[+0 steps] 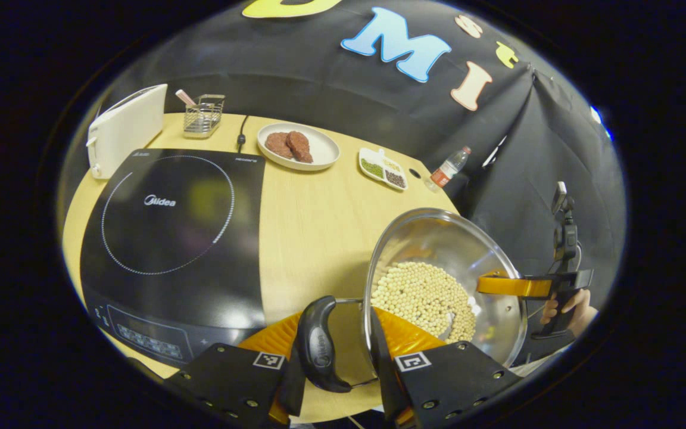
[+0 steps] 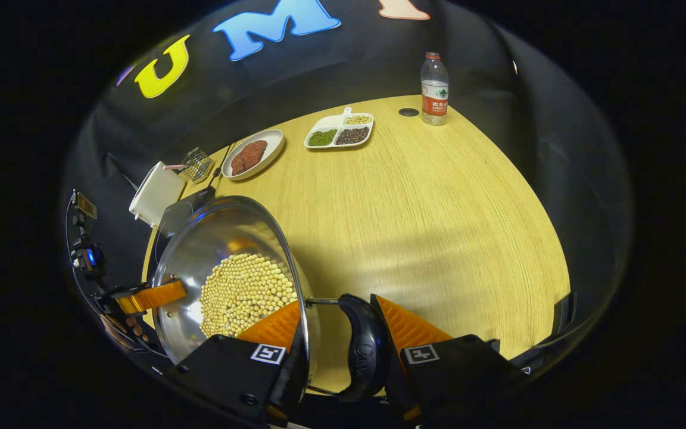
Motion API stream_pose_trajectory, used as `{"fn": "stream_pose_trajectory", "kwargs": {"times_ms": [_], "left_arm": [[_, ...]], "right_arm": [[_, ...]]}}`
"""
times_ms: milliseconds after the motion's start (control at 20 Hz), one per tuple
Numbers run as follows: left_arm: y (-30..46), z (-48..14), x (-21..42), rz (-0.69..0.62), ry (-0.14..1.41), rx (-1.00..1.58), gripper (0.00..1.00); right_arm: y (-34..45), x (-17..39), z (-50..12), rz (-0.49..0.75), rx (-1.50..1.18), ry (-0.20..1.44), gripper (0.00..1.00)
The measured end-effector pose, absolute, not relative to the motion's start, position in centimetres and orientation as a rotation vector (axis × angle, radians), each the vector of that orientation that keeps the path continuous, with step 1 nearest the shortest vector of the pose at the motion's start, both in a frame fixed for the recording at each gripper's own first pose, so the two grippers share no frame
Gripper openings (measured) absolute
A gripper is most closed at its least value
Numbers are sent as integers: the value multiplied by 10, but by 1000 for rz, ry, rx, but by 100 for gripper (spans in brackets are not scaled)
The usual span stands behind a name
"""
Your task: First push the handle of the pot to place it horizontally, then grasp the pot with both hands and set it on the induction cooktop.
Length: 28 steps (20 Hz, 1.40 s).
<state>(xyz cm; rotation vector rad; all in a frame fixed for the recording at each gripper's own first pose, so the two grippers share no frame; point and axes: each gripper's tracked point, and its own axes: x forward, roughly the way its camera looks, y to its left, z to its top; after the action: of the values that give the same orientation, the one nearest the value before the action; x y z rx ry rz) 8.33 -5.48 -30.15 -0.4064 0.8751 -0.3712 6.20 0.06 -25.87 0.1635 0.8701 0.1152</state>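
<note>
My left hand-held gripper (image 1: 343, 357) and right hand-held gripper (image 2: 343, 357) each clench a handle of the pot (image 1: 438, 286). The induction cooktop (image 1: 170, 226) lies to its left (nearer my left hand).

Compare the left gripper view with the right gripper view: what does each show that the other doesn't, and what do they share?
Left gripper view: the black glass induction cooktop's dotted ring and control panel. Right gripper view: the broad bare stretch of pale wooden table beside the pot. Shared: the shiny steel pot of pale beans, the white plate of brown patties, the clear plastic bottle.
</note>
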Motion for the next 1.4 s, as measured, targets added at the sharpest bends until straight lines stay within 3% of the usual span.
{"fn": "stream_pose_trajectory", "kwargs": {"times_ms": [400,800,1150,1200,1400], "left_arm": [[42,-282,59,-343,844,-438,52],[144,-278,68,-214,801,-449,52],[205,-282,96,-147,786,-436,52],[212,-283,102,-142,785,-432,55],[238,-288,127,-124,789,-423,52]], "right_arm": [[93,33,-228,163,124,882,55],[190,74,-218,304,66,876,58],[251,112,-215,349,60,865,54],[258,119,-217,353,63,866,54],[279,147,-221,359,84,865,54]]}}
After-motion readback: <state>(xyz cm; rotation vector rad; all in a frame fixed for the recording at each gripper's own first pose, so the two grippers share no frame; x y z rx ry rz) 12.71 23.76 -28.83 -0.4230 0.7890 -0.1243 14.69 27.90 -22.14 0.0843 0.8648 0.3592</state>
